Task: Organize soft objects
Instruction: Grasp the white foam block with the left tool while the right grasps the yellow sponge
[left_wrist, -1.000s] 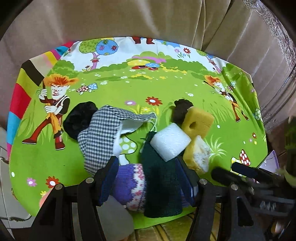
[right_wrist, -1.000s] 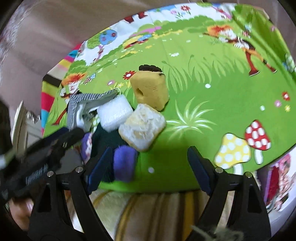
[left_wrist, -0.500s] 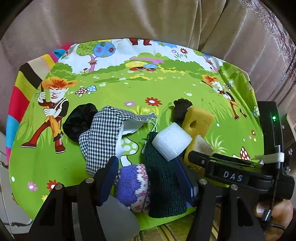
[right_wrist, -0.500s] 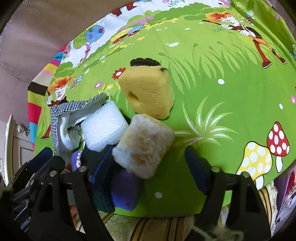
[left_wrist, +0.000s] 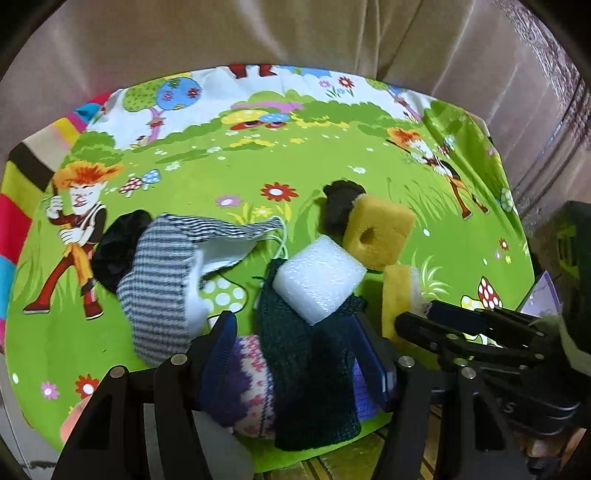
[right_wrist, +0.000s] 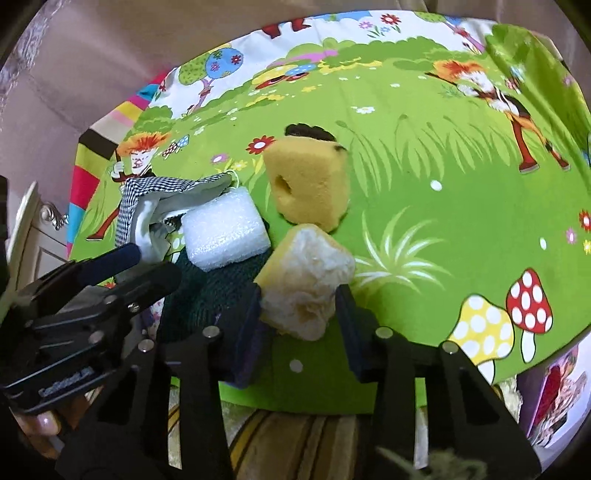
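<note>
My right gripper (right_wrist: 299, 295) is closing its jaws on a pale yellow-and-white sponge (right_wrist: 314, 258), and both pads touch its sides near the table's front edge. In the left wrist view this sponge (left_wrist: 397, 295) stands on end beside the right gripper (left_wrist: 443, 321). My left gripper (left_wrist: 291, 328) straddles a purple patterned knit (left_wrist: 251, 387) with a dark green knit (left_wrist: 310, 369) draped over it, and its pads press against the wool. A white foam block (left_wrist: 317, 280) rests on the green knit. A yellow sponge with a hole (right_wrist: 310, 184) lies behind it.
A cartoon-print green cloth (left_wrist: 258, 173) covers the round table. A checked fabric piece (left_wrist: 162, 280) and a black fuzzy lump (left_wrist: 118, 251) lie at the left. Another dark lump (left_wrist: 340, 206) sits behind the yellow sponge. Beige curtains hang behind the table.
My right gripper's jaws have closed in from wide apart onto the pale sponge, which has tipped up on end. The right gripper has come into the left wrist view. The left grip is unchanged.
</note>
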